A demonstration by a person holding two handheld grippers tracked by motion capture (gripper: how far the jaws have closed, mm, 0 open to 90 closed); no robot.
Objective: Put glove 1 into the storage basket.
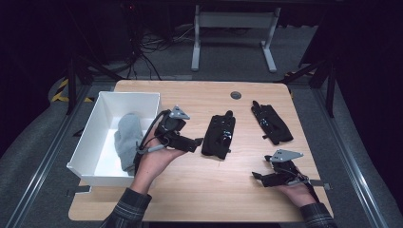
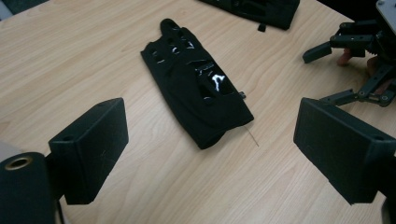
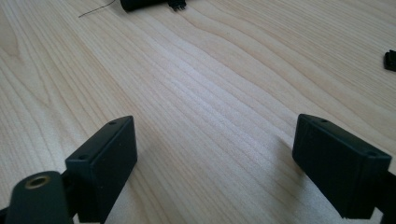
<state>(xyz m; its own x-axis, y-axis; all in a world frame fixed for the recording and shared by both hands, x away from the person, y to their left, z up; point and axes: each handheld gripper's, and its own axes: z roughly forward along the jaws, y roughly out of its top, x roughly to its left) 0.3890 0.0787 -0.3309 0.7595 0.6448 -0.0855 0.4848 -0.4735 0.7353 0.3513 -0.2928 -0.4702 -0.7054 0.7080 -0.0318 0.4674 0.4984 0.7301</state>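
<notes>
At the tabletop's [image 1: 199,190] left edge stands a white bin [image 1: 90,137] with a grey glove [image 1: 127,137] lying inside. Just right of the bin, the left gripper [image 1: 194,144] hovers with its jaws wide apart and nothing between them. The near black glove [image 1: 219,136] lies just beyond its tips, near the middle of the tabletop, not touched. In the left gripper view this glove [image 2: 198,91] is flat, matte black with glossy patches, fingers pointing away. A second black glove [image 1: 272,123] lies toward the right edge. Near the front right corner the right gripper [image 1: 259,178] rests low, jaws apart over bare wood. Grey carpet and cables lie beyond.
</notes>
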